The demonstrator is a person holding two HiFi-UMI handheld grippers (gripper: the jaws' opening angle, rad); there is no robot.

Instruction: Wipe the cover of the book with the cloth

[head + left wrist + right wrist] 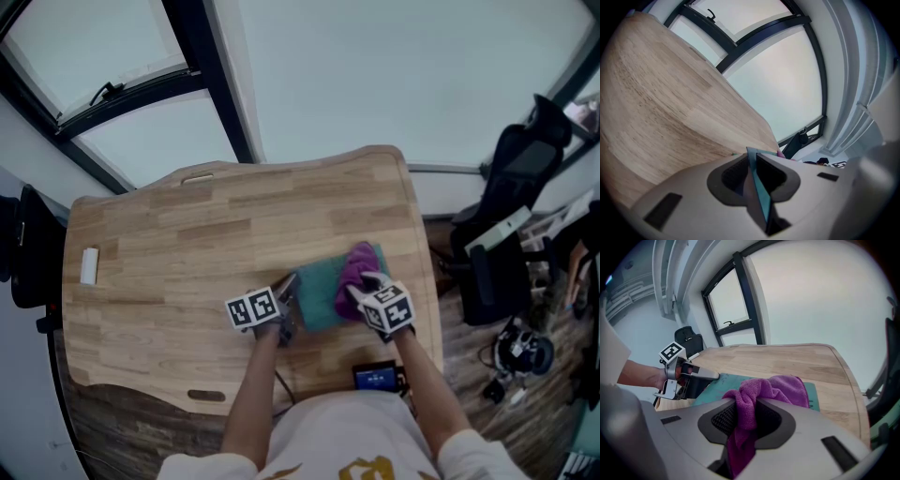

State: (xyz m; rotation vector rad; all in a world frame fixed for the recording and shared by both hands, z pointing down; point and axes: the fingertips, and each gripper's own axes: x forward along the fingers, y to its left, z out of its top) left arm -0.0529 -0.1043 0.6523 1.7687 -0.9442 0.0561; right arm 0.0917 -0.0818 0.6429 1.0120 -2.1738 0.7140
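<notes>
A teal book (322, 289) lies flat on the wooden table (187, 244), near its front right part. My left gripper (284, 305) is shut on the book's left edge; in the left gripper view the thin teal cover (758, 187) stands pinched between the pads. My right gripper (366, 289) is shut on a purple cloth (353, 270), which rests bunched on the book's right half. In the right gripper view the cloth (776, 389) drapes over the teal cover (712, 389), and the left gripper (715, 376) shows at the left.
A small white block (89, 265) lies near the table's left edge. A black office chair (511, 225) stands to the right of the table, with cables and gear on the floor. A dark device (375, 377) sits at the front table edge. Windows run behind the table.
</notes>
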